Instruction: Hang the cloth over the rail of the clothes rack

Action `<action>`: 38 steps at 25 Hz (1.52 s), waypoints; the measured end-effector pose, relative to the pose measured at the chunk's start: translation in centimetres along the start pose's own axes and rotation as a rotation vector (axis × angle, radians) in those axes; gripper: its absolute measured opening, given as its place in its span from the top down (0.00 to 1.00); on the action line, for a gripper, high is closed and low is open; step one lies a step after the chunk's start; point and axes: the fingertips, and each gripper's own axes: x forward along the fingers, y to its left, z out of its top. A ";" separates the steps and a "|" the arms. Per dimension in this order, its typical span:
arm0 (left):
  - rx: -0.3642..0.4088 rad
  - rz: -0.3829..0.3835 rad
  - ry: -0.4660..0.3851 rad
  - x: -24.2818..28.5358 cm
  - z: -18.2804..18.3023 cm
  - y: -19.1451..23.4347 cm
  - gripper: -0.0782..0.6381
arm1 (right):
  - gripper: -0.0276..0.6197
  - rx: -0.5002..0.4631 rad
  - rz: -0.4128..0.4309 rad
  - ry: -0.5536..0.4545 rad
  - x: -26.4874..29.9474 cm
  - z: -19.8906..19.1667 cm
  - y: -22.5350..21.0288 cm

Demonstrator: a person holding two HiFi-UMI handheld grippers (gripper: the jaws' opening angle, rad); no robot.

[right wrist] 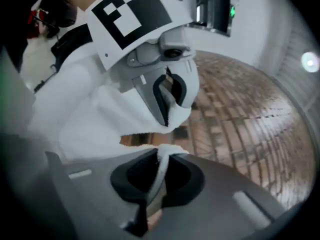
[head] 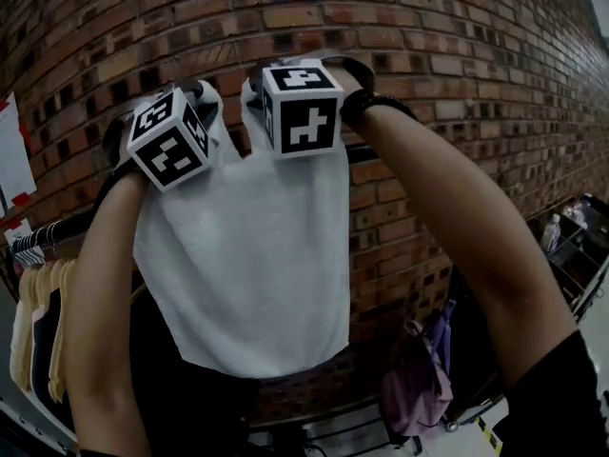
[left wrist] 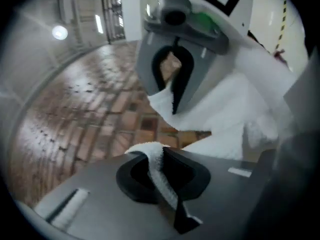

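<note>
Left gripper (left wrist: 158,170): I clench one top corner of the cloth (head: 247,274).
Right gripper (right wrist: 160,170): I pinch the other corner.
Reason: cloth hangs spread, raised to clear the rail (head: 57,227).

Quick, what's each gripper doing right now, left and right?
Left gripper: closed, pinching an edge of the white cloth.
Right gripper: closed, pinching another edge of that cloth.
</note>
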 end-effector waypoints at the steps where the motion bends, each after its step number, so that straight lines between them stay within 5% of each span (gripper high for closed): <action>1: 0.011 -0.112 0.031 1.5 -0.8 -2.3 0.87 | 0.94 0.002 0.082 0.025 1.2 -0.4 1.7; 6: -0.094 -0.380 0.189 3.5 -5.8 -6.6 0.86 | 0.94 0.203 0.250 0.110 2.9 -3.5 3.7; 10: -0.305 -0.691 0.200 2.8 -6.7 -12.7 0.77 | 0.90 0.327 0.433 0.088 3.8 -3.6 6.8; 13: -0.378 -0.801 0.192 2.0 -6.9 -13.9 0.62 | 0.67 0.328 0.499 0.120 4.3 -4.0 7.6; 17: -0.398 -0.815 0.124 2.1 -5.8 -13.5 0.44 | 0.60 0.251 0.507 0.171 4.4 -4.8 7.9; 21: -0.529 -0.821 -0.034 2.0 -4.6 -12.0 0.32 | 0.60 0.360 0.580 0.152 4.4 -4.9 9.3; 25: -0.644 -0.819 -0.086 1.5 -5.0 -10.3 0.30 | 0.60 0.416 0.617 0.163 3.9 -6.4 9.8; 30: -0.705 -0.849 -0.022 1.2 -6.6 -11.0 0.30 | 0.60 0.388 0.607 0.205 4.0 -8.7 10.2; 33: -0.693 -0.885 0.071 0.7 -8.6 -13.3 0.30 | 0.60 0.495 0.617 0.121 4.0 -7.8 10.5; 38: -0.733 -0.845 -0.010 0.6 -8.3 -11.8 0.30 | 0.60 0.570 0.616 0.106 3.5 -8.5 10.0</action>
